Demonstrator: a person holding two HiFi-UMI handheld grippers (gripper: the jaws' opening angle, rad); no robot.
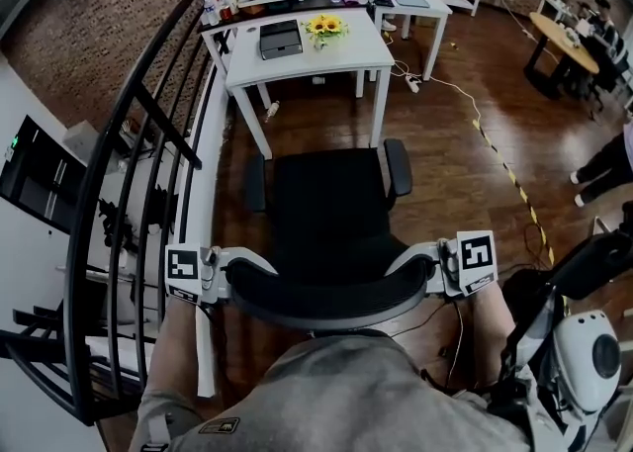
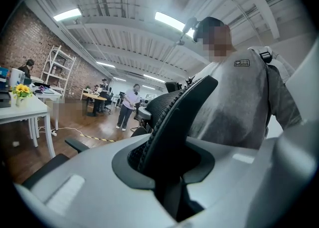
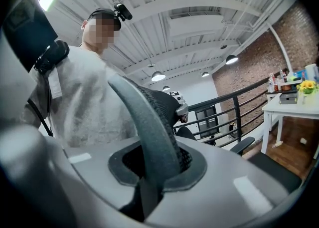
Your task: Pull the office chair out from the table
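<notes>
A black mesh office chair (image 1: 331, 205) stands on the wood floor, its seat clear of the white table (image 1: 348, 52) and its backrest (image 1: 331, 297) nearest to me. My left gripper (image 1: 247, 277) is shut on the backrest's left edge, and my right gripper (image 1: 415, 267) is shut on its right edge. In the left gripper view the backrest rim (image 2: 174, 117) runs up out of the gripper (image 2: 167, 172), filling the gap between the jaws. The right gripper view shows the same: the rim (image 3: 144, 122) sits pinched in the gripper (image 3: 154, 172).
A black railing (image 1: 129, 173) runs close along the left. The table carries a black box (image 1: 280, 38) and sunflowers (image 1: 324, 27). A yellow-black cable (image 1: 504, 168) crosses the floor at right, near a person's legs (image 1: 603, 168). White gear (image 1: 593, 351) sits at my lower right.
</notes>
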